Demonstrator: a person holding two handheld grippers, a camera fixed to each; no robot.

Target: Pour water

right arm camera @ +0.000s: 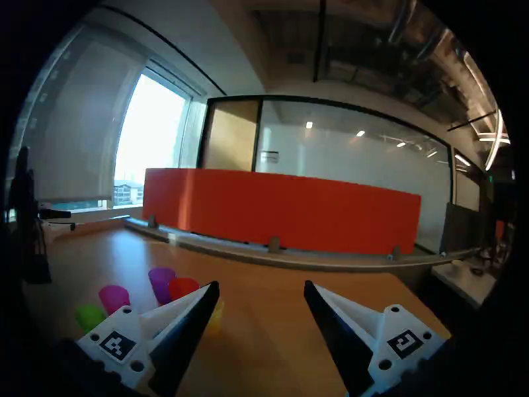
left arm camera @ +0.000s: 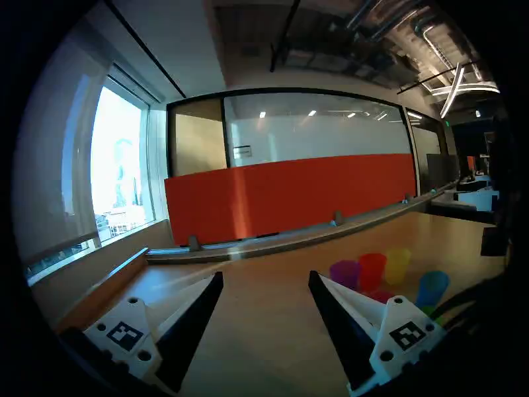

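Observation:
Several coloured plastic cups stand grouped on the wooden table. In the left gripper view they sit right of my fingers: a purple cup [left arm camera: 345,272], a red cup [left arm camera: 371,270], a yellow cup [left arm camera: 397,264] and a blue cup [left arm camera: 432,288]. My left gripper [left arm camera: 265,286] is open and empty, held above the tabletop. In the right gripper view the cups lie to the left: a purple cup [right arm camera: 161,283], a red cup [right arm camera: 182,288], a pink cup [right arm camera: 114,298] and a green cup [right arm camera: 89,317]. My right gripper [right arm camera: 260,294] is open too, with nothing between its fingers.
An orange divider panel [left arm camera: 291,196] runs along the table's far edge, with a grey rail [left arm camera: 278,241] below it. A window [left arm camera: 119,172] is at the left. A dark stand [right arm camera: 30,225] rises at the table's left side. Black cables [left arm camera: 473,294] lie near the blue cup.

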